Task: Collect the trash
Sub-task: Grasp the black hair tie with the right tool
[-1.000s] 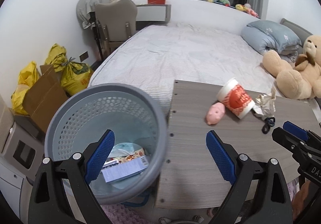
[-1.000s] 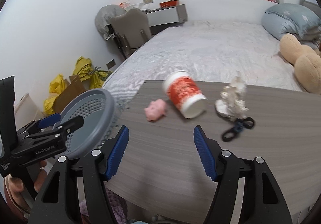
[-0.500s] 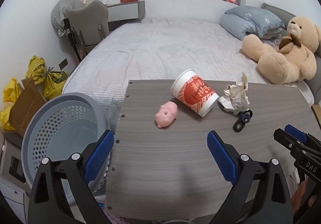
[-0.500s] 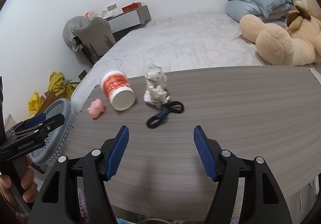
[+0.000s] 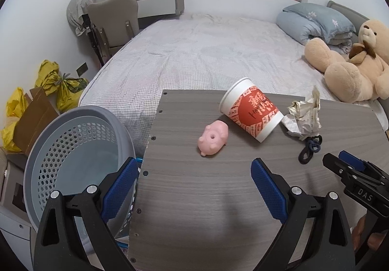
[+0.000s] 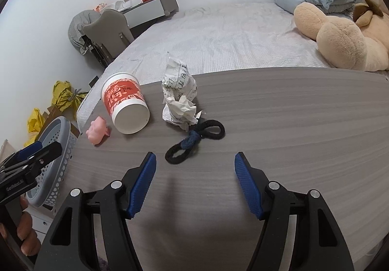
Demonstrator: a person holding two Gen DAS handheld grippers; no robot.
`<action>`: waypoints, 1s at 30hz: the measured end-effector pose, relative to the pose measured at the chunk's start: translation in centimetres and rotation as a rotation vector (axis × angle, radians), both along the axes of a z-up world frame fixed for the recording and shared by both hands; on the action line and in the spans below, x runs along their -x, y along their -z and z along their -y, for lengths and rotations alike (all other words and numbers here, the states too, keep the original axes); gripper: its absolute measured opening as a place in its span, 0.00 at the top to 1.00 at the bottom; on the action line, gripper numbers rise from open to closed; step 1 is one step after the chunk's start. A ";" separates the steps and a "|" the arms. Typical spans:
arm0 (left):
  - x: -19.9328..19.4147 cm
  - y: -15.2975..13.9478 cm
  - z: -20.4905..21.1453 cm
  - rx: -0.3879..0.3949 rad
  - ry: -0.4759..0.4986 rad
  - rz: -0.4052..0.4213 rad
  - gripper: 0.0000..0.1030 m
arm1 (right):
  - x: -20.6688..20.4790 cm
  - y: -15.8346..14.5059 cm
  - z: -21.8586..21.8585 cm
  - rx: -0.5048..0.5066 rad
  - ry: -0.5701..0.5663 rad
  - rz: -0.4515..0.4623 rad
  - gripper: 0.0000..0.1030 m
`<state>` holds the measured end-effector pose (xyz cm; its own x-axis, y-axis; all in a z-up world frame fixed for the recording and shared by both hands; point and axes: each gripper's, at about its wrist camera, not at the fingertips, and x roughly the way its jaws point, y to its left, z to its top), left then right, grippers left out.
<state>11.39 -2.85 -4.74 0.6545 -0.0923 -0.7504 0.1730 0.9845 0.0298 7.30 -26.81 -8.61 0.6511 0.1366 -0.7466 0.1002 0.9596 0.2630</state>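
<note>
A red-and-white paper cup point(image 5: 251, 113) point(image 6: 125, 105) lies on its side on the grey wooden table point(image 5: 218, 193) point(image 6: 291, 125). Beside it are a crumpled paper ball point(image 5: 305, 115) point(image 6: 180, 98), black and blue hair ties point(image 5: 310, 147) point(image 6: 194, 141) and a pink pig toy point(image 5: 213, 137) point(image 6: 97, 130). A grey perforated bin point(image 5: 73, 154) point(image 6: 54, 149) stands off the table's left end. My left gripper point(image 5: 192, 188) hangs open over the table's left edge, short of the pig. My right gripper point(image 6: 194, 186) is open just short of the hair ties, nothing between its fingers.
A bed point(image 5: 206, 52) with grey sheets lies beyond the table, with a teddy bear point(image 5: 352, 67) and folded blue bedding point(image 5: 316, 21) at its right. Yellow bags point(image 5: 60, 86) and cardboard point(image 5: 34, 118) sit on the floor at left. A chair point(image 5: 114, 21) stands by the desk.
Both views have swung right from the bin toward the table's items. The right gripper has come closer to the hair ties. Both grippers stayed open.
</note>
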 end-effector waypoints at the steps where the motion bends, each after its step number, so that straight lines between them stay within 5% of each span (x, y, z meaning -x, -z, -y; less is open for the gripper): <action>1: -0.1 0.0 -0.1 0.001 -0.002 0.001 0.10 | -0.3 0.1 0.0 0.001 0.002 -0.003 0.37; 19: 0.0 0.9 -0.4 0.021 0.001 -0.023 0.10 | -4.2 1.9 -1.8 0.138 0.064 -0.089 0.39; 26: 0.1 0.9 -0.6 0.027 0.000 -0.026 0.10 | -4.0 1.7 -2.1 0.164 0.049 -0.082 0.79; 30: 0.1 1.1 -0.7 0.029 0.001 -0.035 0.10 | -3.1 1.5 -1.8 0.139 0.036 -0.068 0.89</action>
